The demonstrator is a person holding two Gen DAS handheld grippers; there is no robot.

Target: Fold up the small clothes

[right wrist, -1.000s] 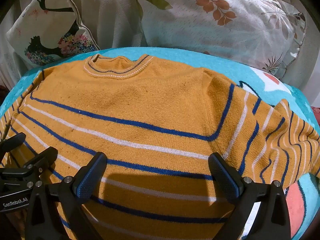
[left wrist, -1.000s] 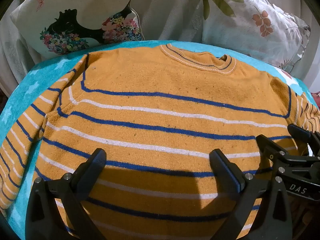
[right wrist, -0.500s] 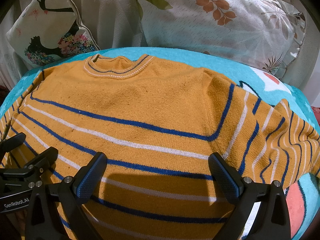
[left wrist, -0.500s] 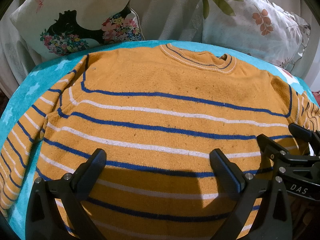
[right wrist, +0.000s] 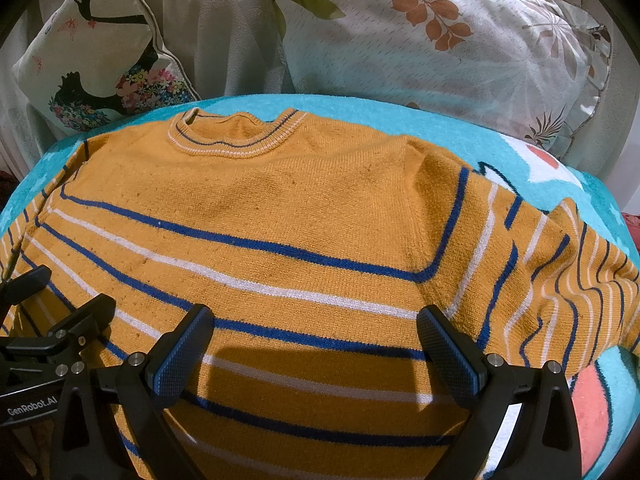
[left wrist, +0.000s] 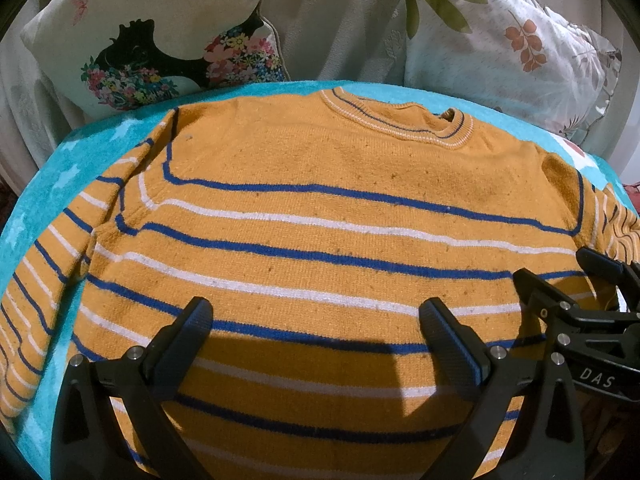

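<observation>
The sweater (left wrist: pixel 320 232) lies flat and face up on the teal blanket (left wrist: pixel 44 184), collar (left wrist: pixel 400 120) toward the pillows and both sleeves spread out to the sides. It is a soft orange knit with blue and white stripes, and I judge it light, limp and a little stretchy: it will sag and drape from any pinch point rather than hold a shape, and the fuzzy blanket under it will likely drag on the knit. A sound grip would be at a doubled edge, such as a shoulder seam (right wrist: pixel 432 168) beside the collar or a sleeve cuff, taking both layers so the back does not stay behind. The left gripper (left wrist: pixel 316 324) and right gripper (right wrist: pixel 312 328) hover side by side over the lower chest, below the collar, each with its jaws spread wide and nothing between them; each shows in the other's view at the frame edge. Whether the fingertips touch the knit cannot be told. The hem is cut off below the grippers and their shadow, so its lie is unknown. The left sleeve (left wrist: pixel 36 280) runs out of frame, and the right sleeve (right wrist: pixel 560 280) is rumpled with its cuff out of sight. Two printed pillows (right wrist: pixel 440 40) lean beyond the collar, partly cropped.
</observation>
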